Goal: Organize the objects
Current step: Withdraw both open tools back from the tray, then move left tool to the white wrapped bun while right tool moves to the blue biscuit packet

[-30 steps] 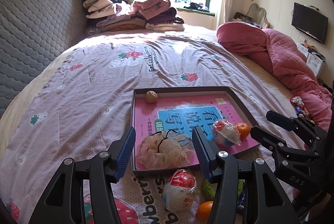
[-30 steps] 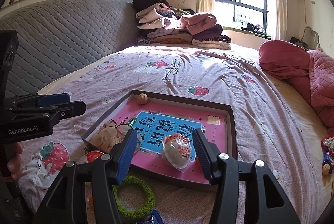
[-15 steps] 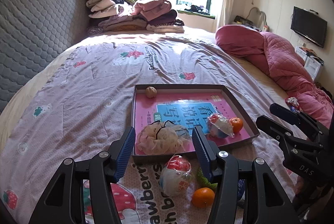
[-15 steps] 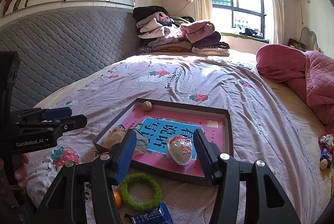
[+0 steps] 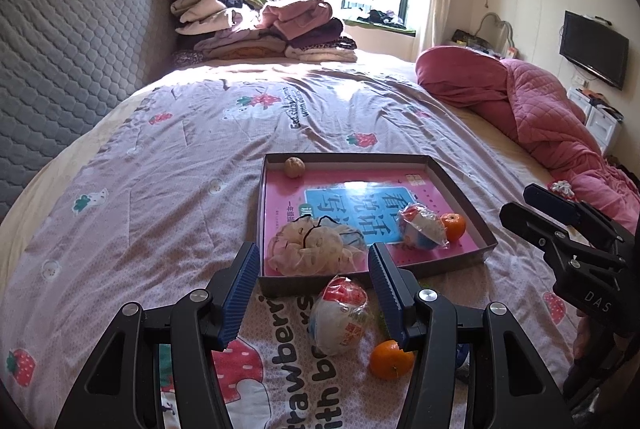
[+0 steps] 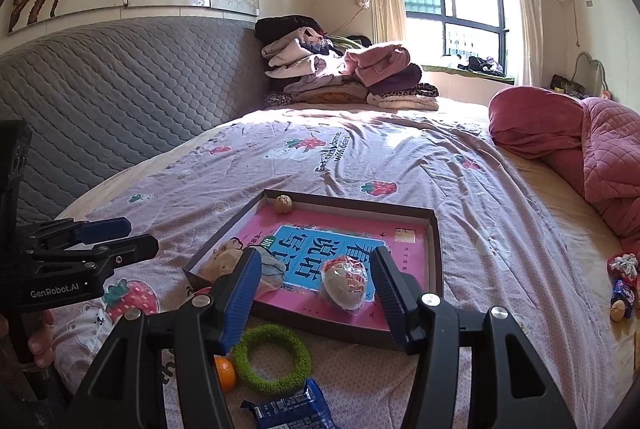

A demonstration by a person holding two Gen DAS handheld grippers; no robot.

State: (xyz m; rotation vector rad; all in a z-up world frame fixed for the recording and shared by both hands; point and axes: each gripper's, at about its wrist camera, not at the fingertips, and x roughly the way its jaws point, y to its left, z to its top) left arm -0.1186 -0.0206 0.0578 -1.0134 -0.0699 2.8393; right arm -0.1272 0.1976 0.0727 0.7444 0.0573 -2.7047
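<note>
A shallow brown tray (image 5: 464, 189) with a pink book inside lies on the bed; it also shows in the right wrist view (image 6: 438, 253). In it sit a walnut (image 5: 294, 167), a mesh pouf (image 5: 312, 247), a wrapped snack (image 5: 422, 227) and an orange (image 5: 454, 226). In front of the tray lie another wrapped snack (image 5: 340, 315), an orange (image 5: 390, 359), a green ring (image 6: 272, 357) and a blue packet (image 6: 292, 409). My left gripper (image 5: 312, 293) is open and empty above the near snack. My right gripper (image 6: 316, 293) is open and empty, pulled back from the tray.
The bed has a strawberry-print cover (image 5: 200, 169). A pink quilt (image 5: 540, 117) lies at the right, folded clothes (image 5: 260, 25) at the back, a grey headboard (image 6: 100, 101) at the left. Small wrapped items (image 6: 622, 285) lie near the right edge.
Both grippers have drawn back and up from the tray, so more of the bed and the loose items in front of the tray show. Both stay open.
</note>
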